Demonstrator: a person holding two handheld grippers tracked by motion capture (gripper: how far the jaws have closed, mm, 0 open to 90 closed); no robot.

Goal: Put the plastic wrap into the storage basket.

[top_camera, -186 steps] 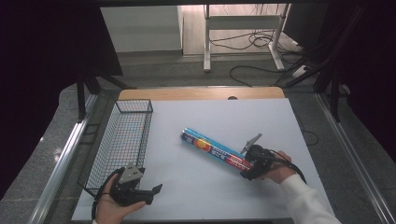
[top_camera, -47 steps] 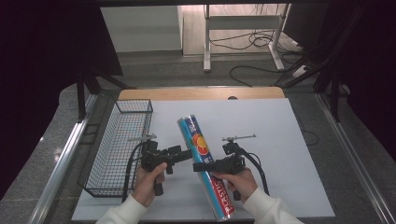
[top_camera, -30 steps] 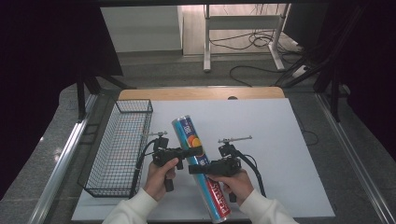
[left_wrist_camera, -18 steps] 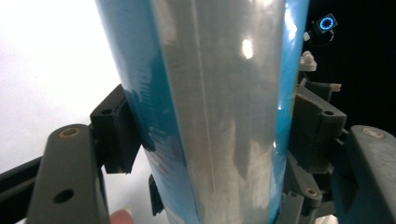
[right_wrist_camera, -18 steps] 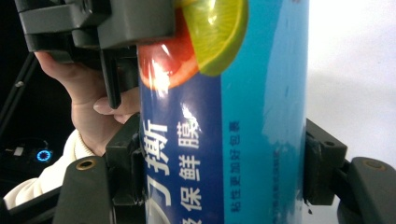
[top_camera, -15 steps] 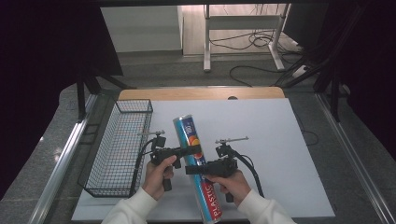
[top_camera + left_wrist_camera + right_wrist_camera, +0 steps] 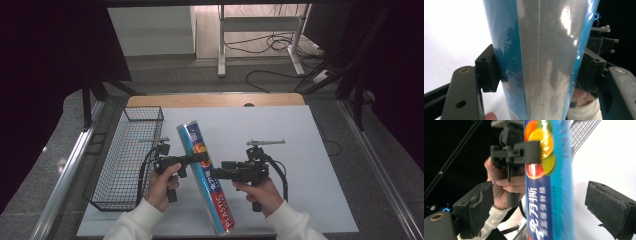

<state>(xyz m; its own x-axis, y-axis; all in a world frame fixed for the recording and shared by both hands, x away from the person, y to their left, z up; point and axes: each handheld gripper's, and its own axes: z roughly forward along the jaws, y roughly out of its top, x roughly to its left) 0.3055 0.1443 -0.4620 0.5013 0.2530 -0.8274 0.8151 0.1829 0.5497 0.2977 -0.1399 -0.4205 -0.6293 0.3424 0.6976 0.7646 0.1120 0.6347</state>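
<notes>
A long blue plastic-wrap box (image 7: 212,192) with fruit pictures hangs tilted above the white table (image 7: 300,150), its far end up and its near end toward the front edge. My left gripper (image 7: 199,159) is shut on the box's upper part; in the left gripper view both pads (image 7: 489,68) press its sides (image 7: 539,50). My right gripper (image 7: 216,175) reaches in from the right, just below the left one. In the right gripper view its jaws (image 7: 542,195) stand apart on either side of the box (image 7: 549,195), with gaps on both sides.
A black wire basket (image 7: 125,155) lies along the table's left side, just left of my left hand. Desk legs and cables (image 7: 270,50) are on the floor beyond the table. The table's right half is bare white surface.
The left gripper came up from the front left corner and took hold of the box. Both hands lifted the box and carried it left toward the basket, turning it more upright.
</notes>
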